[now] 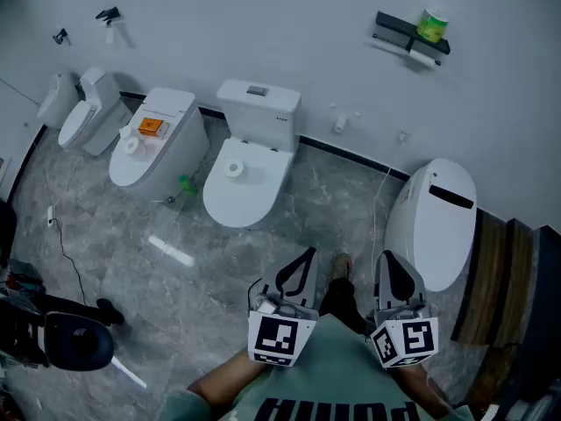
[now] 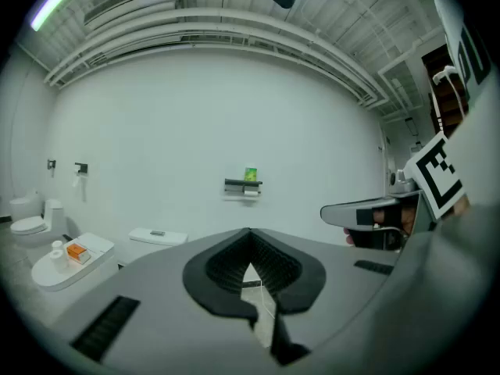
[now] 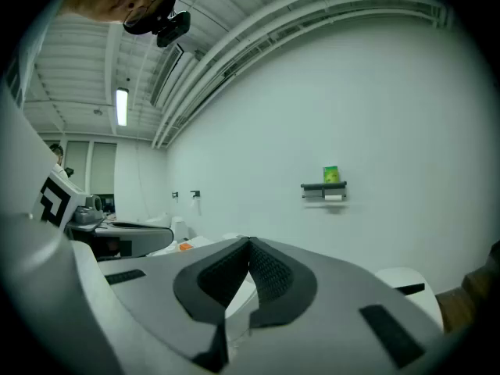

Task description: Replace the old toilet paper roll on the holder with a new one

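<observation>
High on the far wall, the head view showed one holder (image 1: 412, 35) carrying one old toilet paper roll (image 1: 423, 58). Two spare rolls (image 1: 234, 168) sat on lids among four toilets (image 1: 434, 226). The left gripper view showed the left gripper (image 2: 250, 276) clenched and empty. The right gripper view showed the right gripper (image 3: 248, 276) likewise, well short of the holder. The roll would likely be light, soft and crushable, best pinched gently across its sides.
</observation>
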